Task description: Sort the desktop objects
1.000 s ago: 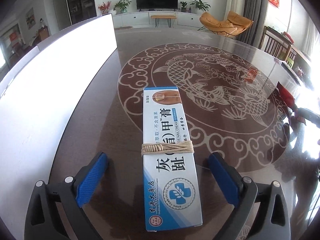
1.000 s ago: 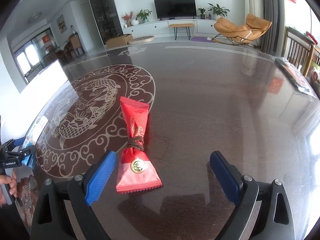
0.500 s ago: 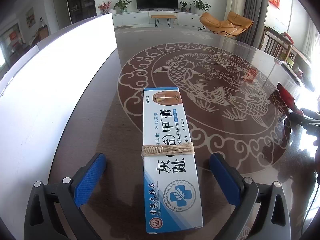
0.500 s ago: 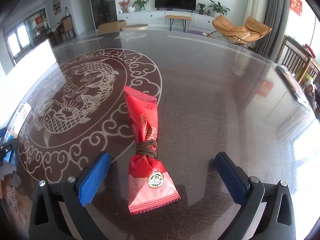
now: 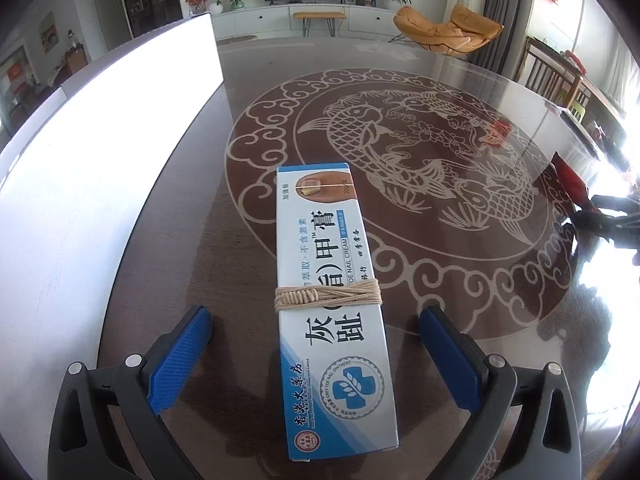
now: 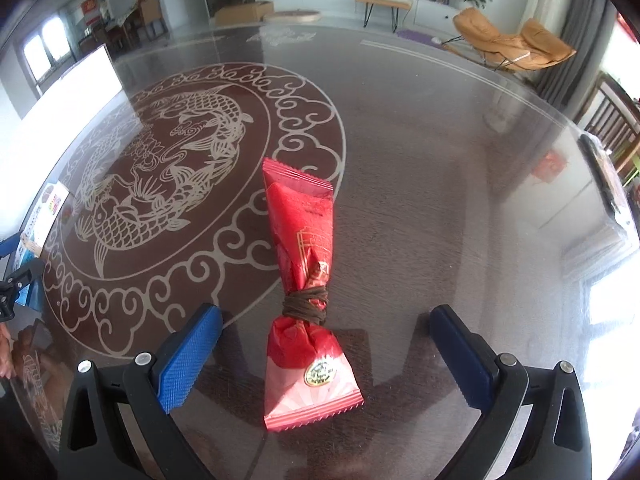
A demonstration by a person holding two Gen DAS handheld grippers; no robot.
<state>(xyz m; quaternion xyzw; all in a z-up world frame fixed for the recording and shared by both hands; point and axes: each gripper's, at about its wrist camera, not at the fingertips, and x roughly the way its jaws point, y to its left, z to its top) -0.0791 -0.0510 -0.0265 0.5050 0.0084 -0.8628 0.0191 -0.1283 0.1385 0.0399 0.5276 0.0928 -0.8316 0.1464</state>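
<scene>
A long white and blue ointment box bound with tan twine lies flat on the dark table, between the open fingers of my left gripper; the blue pads are apart from it on both sides. A red snack packet tied with brown cord lies between the open fingers of my right gripper, not touched. The box also shows at the far left of the right wrist view. The packet shows at the right edge of the left wrist view.
A large white panel stands along the table's left side. The glass-topped table bears a round fish pattern. A dark flat object lies at the table's far right edge. Chairs stand beyond the table.
My right gripper has swung left and centred on the red packet, which now lies between its fingers. My left gripper has barely moved.
</scene>
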